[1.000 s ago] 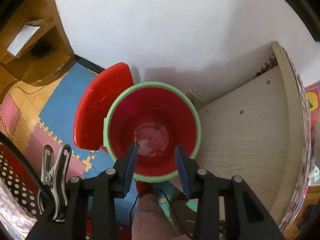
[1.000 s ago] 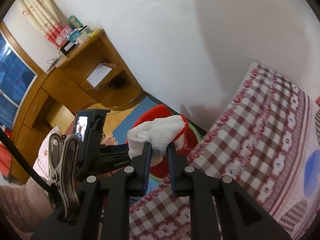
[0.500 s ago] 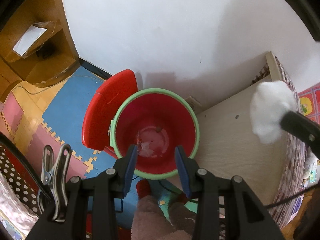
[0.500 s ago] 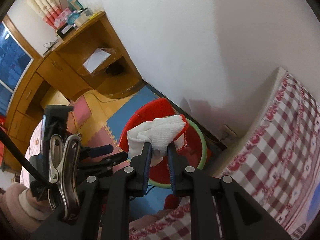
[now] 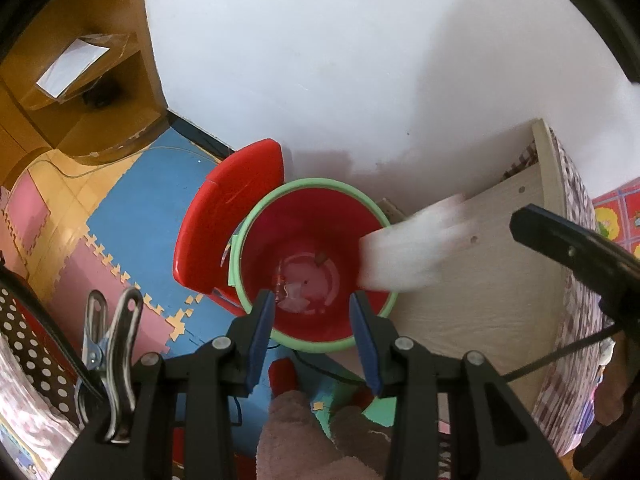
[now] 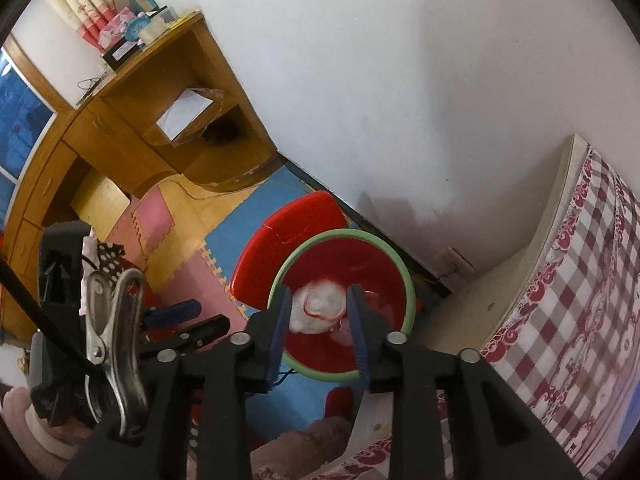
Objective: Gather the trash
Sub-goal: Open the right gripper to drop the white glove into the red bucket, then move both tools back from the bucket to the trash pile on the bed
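The jaws of the right gripper (image 6: pixel 318 322) are opening, and the white glove with a red cuff (image 6: pixel 320 307) sits between the pads but seems free of them, over the red bin (image 6: pixel 384 276). The glove is blurred; in the left wrist view it is only a white smear (image 5: pixel 412 256) at the right rim of the bin (image 5: pixel 360 224). The left gripper (image 5: pixel 312 320) stands apart with nothing between its pads, above the near rim. At the bottom of the bin lie some pale scraps (image 5: pixel 296 300), hard to make out. The red lid (image 5: pixel 228 232) leans on the left side of the bin. A wooden bed board (image 5: pixel 480 300) is at the right, partly hidden by the right gripper's body.
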`<state>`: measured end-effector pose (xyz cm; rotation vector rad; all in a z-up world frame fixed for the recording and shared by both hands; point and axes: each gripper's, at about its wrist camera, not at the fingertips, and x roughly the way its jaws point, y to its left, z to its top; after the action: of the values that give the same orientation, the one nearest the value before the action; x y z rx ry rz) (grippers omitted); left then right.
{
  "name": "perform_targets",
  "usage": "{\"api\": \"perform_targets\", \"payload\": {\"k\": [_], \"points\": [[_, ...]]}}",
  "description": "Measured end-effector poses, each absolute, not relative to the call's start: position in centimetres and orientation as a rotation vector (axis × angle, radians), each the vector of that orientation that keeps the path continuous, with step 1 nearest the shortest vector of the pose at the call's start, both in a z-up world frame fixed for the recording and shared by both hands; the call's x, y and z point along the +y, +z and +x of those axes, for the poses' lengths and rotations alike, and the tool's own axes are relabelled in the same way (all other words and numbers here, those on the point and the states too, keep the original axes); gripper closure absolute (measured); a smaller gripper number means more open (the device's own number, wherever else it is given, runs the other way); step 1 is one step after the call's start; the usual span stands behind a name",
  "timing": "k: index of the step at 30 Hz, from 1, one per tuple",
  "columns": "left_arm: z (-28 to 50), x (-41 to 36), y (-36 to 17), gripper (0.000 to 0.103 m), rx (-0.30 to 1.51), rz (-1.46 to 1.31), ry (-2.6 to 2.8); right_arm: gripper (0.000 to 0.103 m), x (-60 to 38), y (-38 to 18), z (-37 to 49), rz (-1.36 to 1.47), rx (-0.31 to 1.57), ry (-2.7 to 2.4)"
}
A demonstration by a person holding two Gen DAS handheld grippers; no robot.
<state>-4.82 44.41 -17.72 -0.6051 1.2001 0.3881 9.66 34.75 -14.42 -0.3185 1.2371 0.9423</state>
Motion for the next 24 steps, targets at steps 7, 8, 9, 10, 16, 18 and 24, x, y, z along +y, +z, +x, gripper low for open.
{"api": "perform_targets", "payload": {"k": [7,8,9,10,16,18,24], "points": [[-5.3,44.6,-17.4,0.062,1.192,-0.612,0.385,0.072,33.4,-13.7,8.8,-0.297,1.227,0.939],[-5.3,44.5,-17.3,0.062,1.190,-0.611,0.381,0.072,33.1,-13.6,8.7,-0.293,1.227,0.937],[-5.4,44.5,-17.2,0.062,1.189,-0.609,0.379,0.072,32.9,-13.5,8.6,-0.288,1.226,0.935],[-5.4,44.4,-17.1,0.062,1.188,-0.606,0.377,0.072,32.6,-13.3,8.6,-0.284,1.223,0.934],[-5.4,43.7,-15.9,0.062,1.176,-0.578,0.370,0.072,31.0,-11.7,7.6,-0.255,1.199,0.947],[-5.5,43.5,-15.5,0.062,1.169,-0.578,0.375,0.072,30.6,-11.1,7.3,-0.250,1.184,0.960],[-6.3,42.6,-13.8,0.062,1.145,-0.557,0.395,0.072,29.2,-9.0,5.8,-0.224,1.138,1.007]]}}
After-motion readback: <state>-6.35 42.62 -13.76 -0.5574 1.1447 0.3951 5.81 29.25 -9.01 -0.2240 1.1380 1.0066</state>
